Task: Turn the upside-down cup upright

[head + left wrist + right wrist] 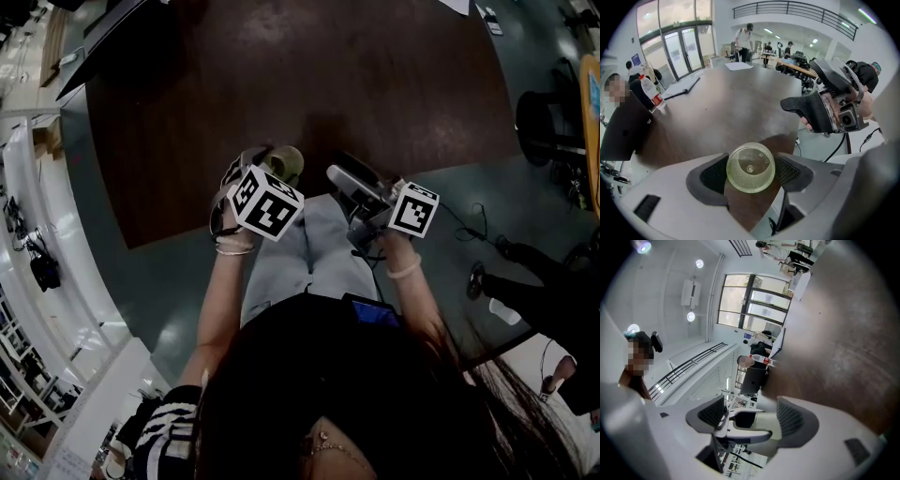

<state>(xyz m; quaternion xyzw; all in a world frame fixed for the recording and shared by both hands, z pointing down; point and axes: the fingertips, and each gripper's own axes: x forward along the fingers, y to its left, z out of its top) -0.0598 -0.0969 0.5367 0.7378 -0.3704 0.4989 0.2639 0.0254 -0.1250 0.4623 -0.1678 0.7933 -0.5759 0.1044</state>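
A clear yellowish plastic cup [750,167] sits between the pads of my left gripper [751,168], which points steeply down and is shut on the cup's sides. The cup's round end with a small central nub faces the camera. In the head view the cup [286,163] shows just past the left gripper's marker cube [266,202], at the near edge of the dark brown table [309,84]. I cannot tell whether it rests on the wood. My right gripper [752,414] is held level beside it, open with nothing between its jaws; it also shows in the head view [354,184].
The table corner [787,133] lies right under the left jaws, with floor beyond it. A water bottle [649,92], a dark laptop [623,129] and papers [738,66] are on the far side. The right gripper [825,110] hovers off the table's right edge. People stand in the background.
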